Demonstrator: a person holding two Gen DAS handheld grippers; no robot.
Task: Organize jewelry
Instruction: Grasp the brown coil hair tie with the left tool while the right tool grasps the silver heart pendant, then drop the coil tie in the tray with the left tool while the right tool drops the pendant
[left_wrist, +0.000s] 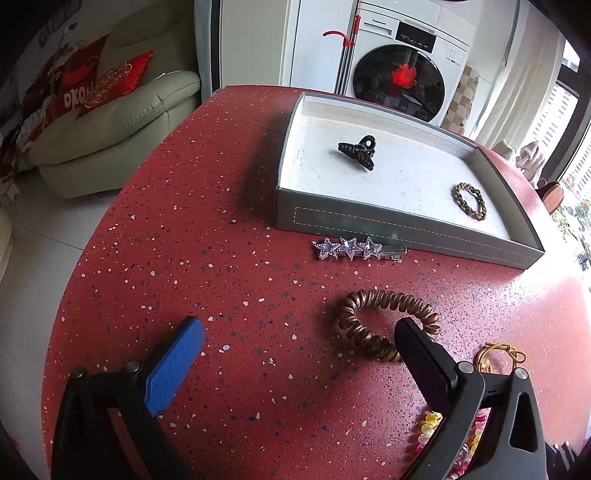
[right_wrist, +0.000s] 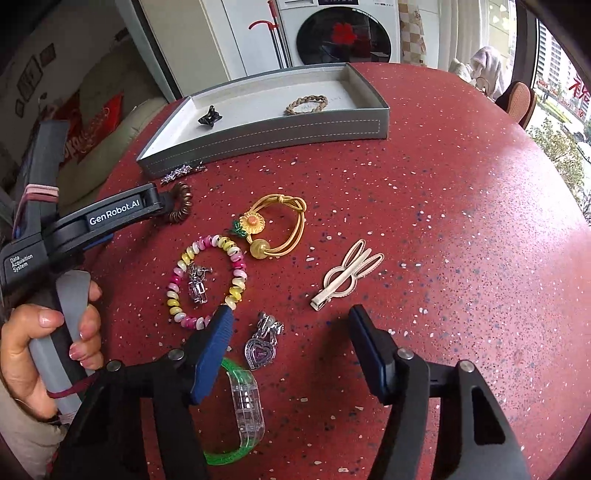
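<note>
Nearest the right tool, whose fingers stand wide apart and hold nothing, lie a green and clear bangle and a heart pendant on the red bench. Just beyond sit the pink and yellow bead bracelet, the cream bunny clip with its long axis running from lower left to upper right, ears toward the tray, and the sunflower hair tie. The left tool is also spread open and empty, its right finger just over the brown spiral hair tie. Farther on, the star barrette lies lengthwise along the front wall of the grey tray. Only a black claw clip and a braided bracelet are inside, so most of the sorting looks left to do.
</note>
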